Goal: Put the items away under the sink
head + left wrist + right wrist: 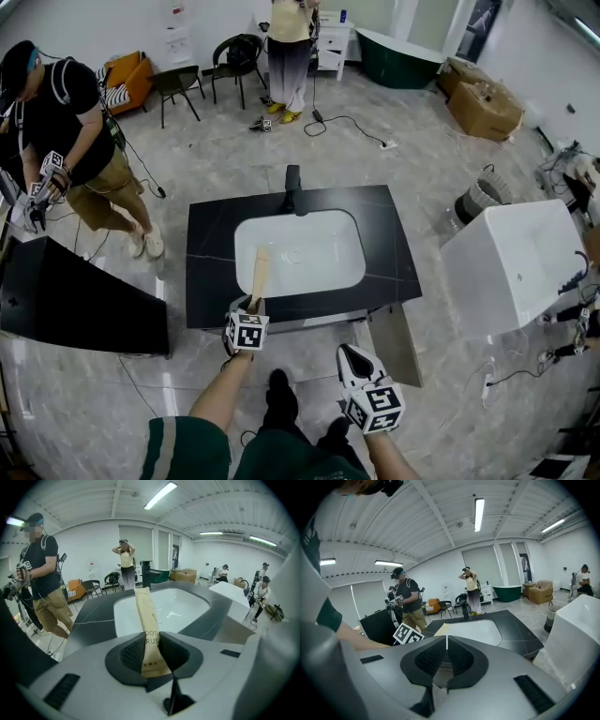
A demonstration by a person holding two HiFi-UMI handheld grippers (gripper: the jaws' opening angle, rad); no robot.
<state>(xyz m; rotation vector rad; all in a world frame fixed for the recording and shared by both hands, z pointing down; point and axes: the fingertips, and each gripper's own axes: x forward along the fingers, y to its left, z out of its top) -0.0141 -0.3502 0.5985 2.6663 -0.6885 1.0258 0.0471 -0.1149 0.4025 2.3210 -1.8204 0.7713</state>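
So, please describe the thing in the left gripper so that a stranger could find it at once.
Find the black vanity top with the white sink basin in the middle of the room. At its front edge the left gripper holds a long, flat paper packet that points over the basin. It is the only slim tan thing against the black and white.

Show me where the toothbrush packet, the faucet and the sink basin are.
Toothbrush packet [146, 616]: left gripper view, middle of its paper front.
Faucet [293, 190]: head view, its black upright body.
Sink basin [319, 258]: head view, bare white bottom.
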